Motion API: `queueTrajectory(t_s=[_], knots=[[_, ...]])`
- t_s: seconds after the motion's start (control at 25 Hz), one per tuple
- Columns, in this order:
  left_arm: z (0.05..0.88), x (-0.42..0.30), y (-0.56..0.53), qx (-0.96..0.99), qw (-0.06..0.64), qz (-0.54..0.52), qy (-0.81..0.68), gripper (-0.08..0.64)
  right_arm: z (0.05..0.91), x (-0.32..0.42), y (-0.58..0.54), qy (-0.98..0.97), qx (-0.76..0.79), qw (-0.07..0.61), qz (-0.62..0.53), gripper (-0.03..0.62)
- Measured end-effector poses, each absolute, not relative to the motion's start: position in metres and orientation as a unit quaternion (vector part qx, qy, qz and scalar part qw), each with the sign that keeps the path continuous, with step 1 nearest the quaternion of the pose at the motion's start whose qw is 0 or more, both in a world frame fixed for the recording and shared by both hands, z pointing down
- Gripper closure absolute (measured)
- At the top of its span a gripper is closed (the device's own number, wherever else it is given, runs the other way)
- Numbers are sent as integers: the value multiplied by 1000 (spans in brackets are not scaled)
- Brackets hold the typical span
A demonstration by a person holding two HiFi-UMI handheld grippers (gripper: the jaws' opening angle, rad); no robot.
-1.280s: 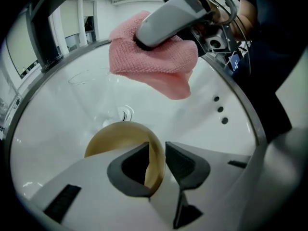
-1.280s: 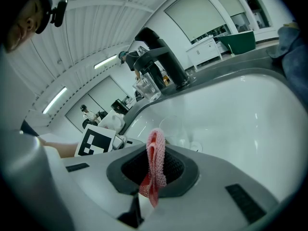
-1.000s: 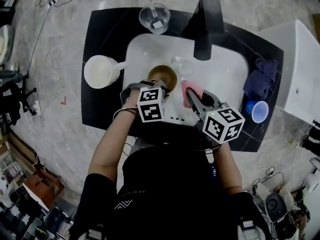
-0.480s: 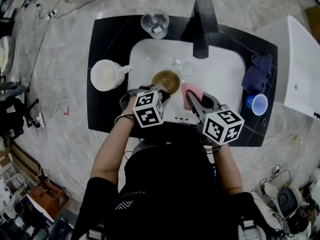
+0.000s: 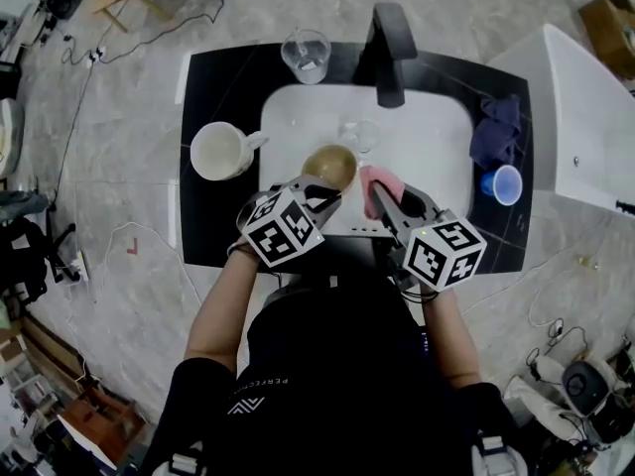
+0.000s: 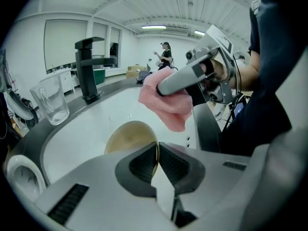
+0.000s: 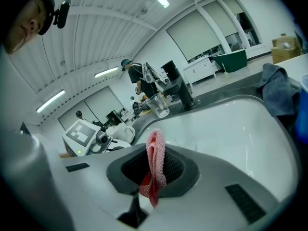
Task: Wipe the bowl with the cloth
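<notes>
A brownish bowl (image 5: pixel 330 164) hangs over the white sink (image 5: pixel 437 157). My left gripper (image 5: pixel 324 190) has just closed and is shut on its near rim. In the left gripper view the pads (image 6: pixel 144 165) pinch the bowl (image 6: pixel 129 136) edge. A pink cloth (image 5: pixel 378 185) hangs just right of the bowl, with my right gripper (image 5: pixel 383 196) shut on it. The left gripper view shows the cloth (image 6: pixel 166 102) dangling above the bowl from the right gripper (image 6: pixel 161 89). In the right gripper view the cloth (image 7: pixel 156 162) is folded between the jaws.
A black faucet (image 5: pixel 387 48) stands behind the sink on the black counter (image 5: pixel 213 216). On the counter are a clear glass cup (image 5: pixel 306 54), a white mug (image 5: pixel 220 151), a blue cup (image 5: pixel 506 182) and a dark blue rag (image 5: pixel 494 127). A small glass (image 5: pixel 362 135) sits in the sink.
The left gripper has closed on the bowl's rim, risen and tilted with it. The right gripper with the cloth has risen a little beside it.
</notes>
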State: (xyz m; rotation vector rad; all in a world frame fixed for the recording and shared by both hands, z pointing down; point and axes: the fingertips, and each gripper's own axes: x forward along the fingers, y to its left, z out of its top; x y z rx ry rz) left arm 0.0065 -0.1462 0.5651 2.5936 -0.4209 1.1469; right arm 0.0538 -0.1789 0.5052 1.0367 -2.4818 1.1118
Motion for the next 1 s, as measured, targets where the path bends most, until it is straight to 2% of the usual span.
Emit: queueTrajectory(t_s=[0.44,0.64,1.0], knots=[[489,-1,-152,933,173,235,-211,540,444,49,-171,-866,375,68,324,543],[461,-5,-152,941,163,198,-221,540,420,40,-165,-878,370,48,299,543],[424,-13,-141,950,187,121,-218,540,386,21,-152,-900,353,20,254,545]])
